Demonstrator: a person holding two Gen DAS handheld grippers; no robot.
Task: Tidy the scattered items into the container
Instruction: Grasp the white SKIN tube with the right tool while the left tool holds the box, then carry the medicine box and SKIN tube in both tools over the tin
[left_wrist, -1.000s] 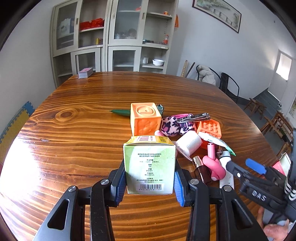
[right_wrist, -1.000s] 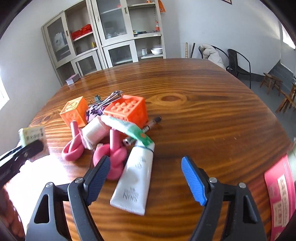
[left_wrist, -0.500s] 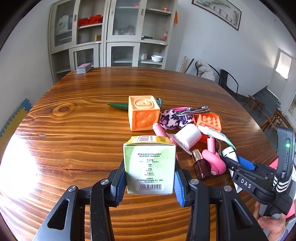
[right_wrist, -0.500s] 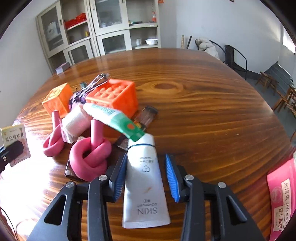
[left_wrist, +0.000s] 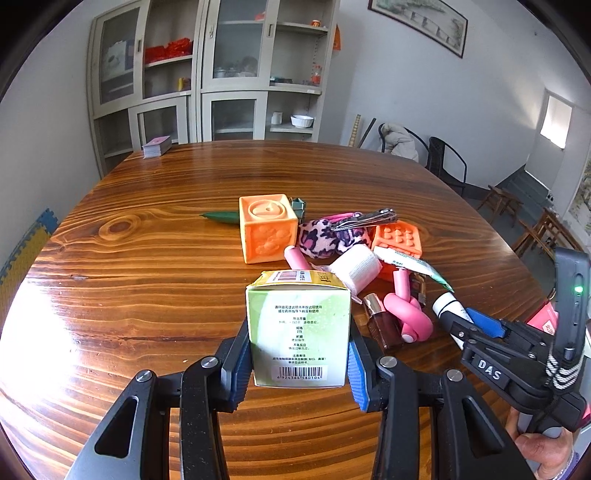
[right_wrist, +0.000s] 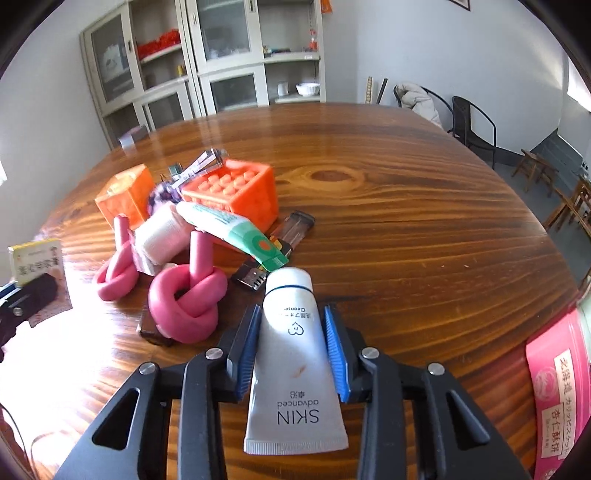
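My left gripper (left_wrist: 298, 363) is shut on a green and white medicine box (left_wrist: 298, 326), held above the wooden table (left_wrist: 147, 258). My right gripper (right_wrist: 293, 350) is shut on a white SKIN tube (right_wrist: 293, 365) at the near edge of the pile; it also shows in the left wrist view (left_wrist: 476, 325). The pile holds an orange cube (left_wrist: 267, 227), an orange studded block (right_wrist: 236, 192), a knotted pink foam rod (right_wrist: 188, 295), a white roll (right_wrist: 159, 236), a green-tipped toothpaste tube (right_wrist: 229, 229), a leopard pouch (left_wrist: 325, 236) and nail clippers (left_wrist: 365, 218). No container shows.
A pink printed box (right_wrist: 557, 391) lies at the table's right edge. A green leaf-shaped item (left_wrist: 221, 217) lies left of the orange cube. A card deck (left_wrist: 157, 146) sits at the far edge. Cabinets (left_wrist: 207, 74) and chairs (left_wrist: 447, 166) stand beyond the table.
My right gripper moved forward over the white tube and closed from wide open onto it. My left gripper kept its hold on the box, shifting slightly.
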